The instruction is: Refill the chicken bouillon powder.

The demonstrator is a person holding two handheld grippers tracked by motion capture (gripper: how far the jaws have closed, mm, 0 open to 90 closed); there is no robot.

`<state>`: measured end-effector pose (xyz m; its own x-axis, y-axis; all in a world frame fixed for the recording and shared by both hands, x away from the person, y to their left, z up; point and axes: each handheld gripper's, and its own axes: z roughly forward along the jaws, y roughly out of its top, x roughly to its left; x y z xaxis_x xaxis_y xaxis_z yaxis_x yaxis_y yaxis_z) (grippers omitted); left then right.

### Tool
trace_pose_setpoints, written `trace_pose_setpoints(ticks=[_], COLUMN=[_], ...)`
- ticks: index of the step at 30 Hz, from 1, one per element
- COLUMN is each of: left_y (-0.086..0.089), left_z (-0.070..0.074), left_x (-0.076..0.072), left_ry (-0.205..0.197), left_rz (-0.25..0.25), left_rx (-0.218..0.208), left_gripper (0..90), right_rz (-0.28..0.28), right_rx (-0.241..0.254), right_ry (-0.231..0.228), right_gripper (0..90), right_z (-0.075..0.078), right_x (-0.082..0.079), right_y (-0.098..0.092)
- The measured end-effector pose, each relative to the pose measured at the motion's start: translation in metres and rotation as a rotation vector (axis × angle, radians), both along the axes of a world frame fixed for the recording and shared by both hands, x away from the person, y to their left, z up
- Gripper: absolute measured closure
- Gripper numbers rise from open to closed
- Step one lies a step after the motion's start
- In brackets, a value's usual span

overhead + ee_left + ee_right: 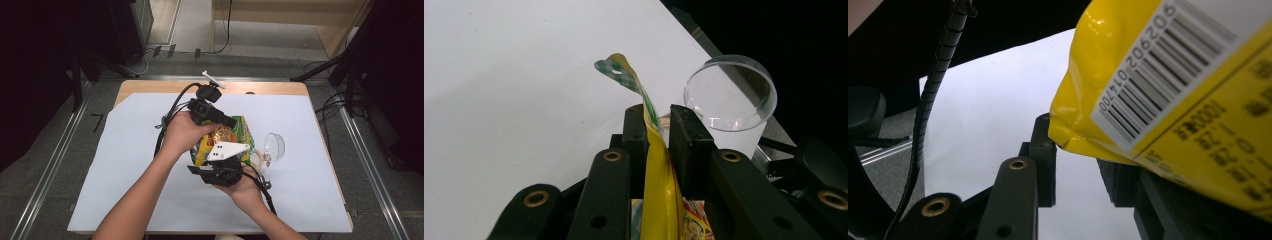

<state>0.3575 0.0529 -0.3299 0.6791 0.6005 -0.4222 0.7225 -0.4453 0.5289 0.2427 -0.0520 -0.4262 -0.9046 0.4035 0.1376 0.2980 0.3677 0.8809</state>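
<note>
— Your right hand (245, 187) sits nearest the camera, by the near edge of the desk (125, 200), carrying the right gripper (220, 172) with its grey three-cornered plate on top.

— What does that gripper have hold of?

— You have the yellow snack bag (1173, 90) across it. In the right gripper view the bag's barcode end lies over one jaw and bulges against the other, with a gap between the jaws below it. Whether your pads truly press on the bag, I cannot tell.

— And my left gripper (658, 125)?

— Its jaws stand nearly closed and pinch the bag's thin sealed edge; the yellow film runs up between the pads and ends in a twisted green-checked corner (616, 70) above them. Your left hand (182, 132) holds it from the far side of the bag.

— Where is the bag on the desk?

— You hold it over the middle of the white sheet (300, 150), a little toward the right edge, between your two grippers.

— Anything beside it?

— You have a clear plastic cup (274, 146) lying on its side just to the right of the bag, its open mouth showing in the left gripper view.
</note>
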Motion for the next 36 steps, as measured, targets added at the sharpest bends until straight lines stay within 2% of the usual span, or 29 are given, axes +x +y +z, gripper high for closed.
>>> trace_pose_setpoints(ticks=[17,28,36], left_y=[0.0009,0.0013,0.0006], left_z=[-0.0011,0.0008,0.0003], left_x=[0.0004,-0.0008,-0.0004], left_ry=[0.006,-0.013,-0.011], left_rz=[0.001,0.003,0.001], left_rx=[-0.008,-0.018,-0.017], left_gripper=[77.9,77.6,77.7], right_rz=[0.004,0.005,0.005], right_rx=[0.000,-0.014,-0.014], right_ry=[-0.011,-0.028,-0.027], right_gripper=[71.2,71.2,71.2], right_z=[-0.0009,0.0000,-0.0003], right_x=[-0.0001,0.0007,0.0013], right_y=[0.0003,-0.0007,-0.0013])
